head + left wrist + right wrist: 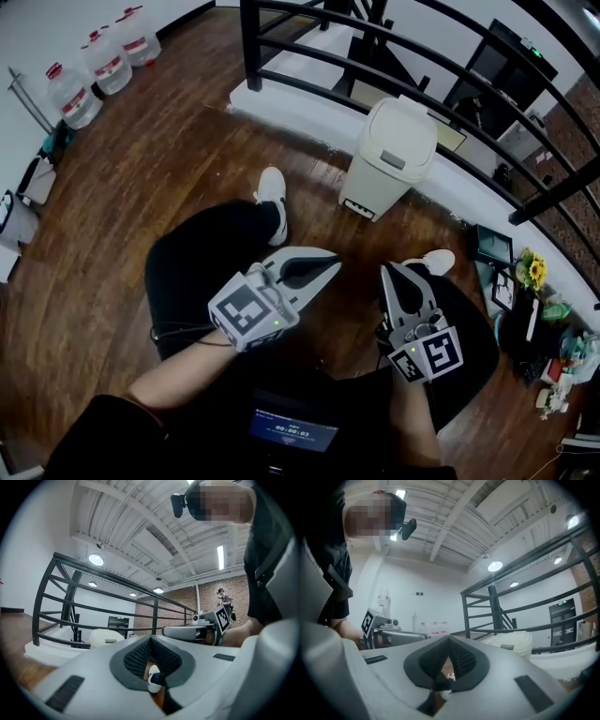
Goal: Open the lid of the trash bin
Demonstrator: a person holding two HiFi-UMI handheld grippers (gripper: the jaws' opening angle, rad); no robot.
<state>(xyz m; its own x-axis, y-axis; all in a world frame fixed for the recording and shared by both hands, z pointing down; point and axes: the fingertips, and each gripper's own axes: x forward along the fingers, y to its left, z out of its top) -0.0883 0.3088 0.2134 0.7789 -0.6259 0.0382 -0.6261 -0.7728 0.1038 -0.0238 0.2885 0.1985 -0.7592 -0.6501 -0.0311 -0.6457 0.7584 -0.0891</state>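
A cream trash bin point(391, 153) with its lid down stands on the wooden floor against the white ledge under the black railing. It shows small in the left gripper view as the bin point(105, 638) and in the right gripper view as the bin point(513, 641). My left gripper point(330, 265) is shut and empty, held over my lap and pointing toward the bin. My right gripper point(388, 272) is shut and empty too, beside it, well short of the bin. Each gripper sees the other: the right gripper point(187, 632), the left gripper point(401, 635).
A black metal railing point(375, 33) runs behind the bin on a white ledge point(309, 112). Three water jugs point(103, 61) stand at the far left wall. My white shoes point(272, 195) rest on the floor. Clutter with flowers point(534, 272) lies at the right.
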